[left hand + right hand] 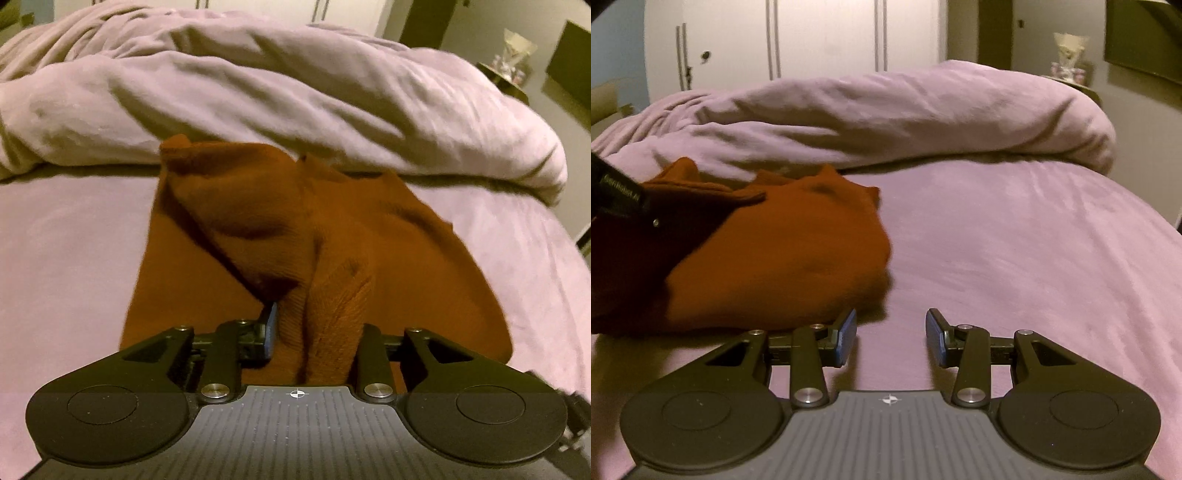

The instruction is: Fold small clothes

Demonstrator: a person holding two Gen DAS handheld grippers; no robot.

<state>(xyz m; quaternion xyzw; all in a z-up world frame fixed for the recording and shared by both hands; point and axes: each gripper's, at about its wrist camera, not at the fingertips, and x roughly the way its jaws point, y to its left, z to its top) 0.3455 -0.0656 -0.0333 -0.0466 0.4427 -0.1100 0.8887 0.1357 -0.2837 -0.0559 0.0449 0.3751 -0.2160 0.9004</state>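
Observation:
A rust-orange knit garment point(240, 221) lies partly folded on the lilac bed sheet point(66, 258). My left gripper point(317, 325) is shut on a thick ribbed fold of it. The fold bulges up between the jaws and hides the right finger, so only the left blue pad point(271, 325) shows. In the right wrist view the same garment point(775, 258) lies at the left, with the left gripper's black body point(620, 195) over its far left part. My right gripper point(891, 326) stands open above the bare sheet point(1015, 240), just right of the garment's near edge, with nothing between its fingers.
A bunched lilac duvet point(886, 118) runs across the back of the bed. Behind it stand white wardrobe doors point(820, 37). A small table with a pale vase point(1067, 51) stands at the far right, past the bed's right edge.

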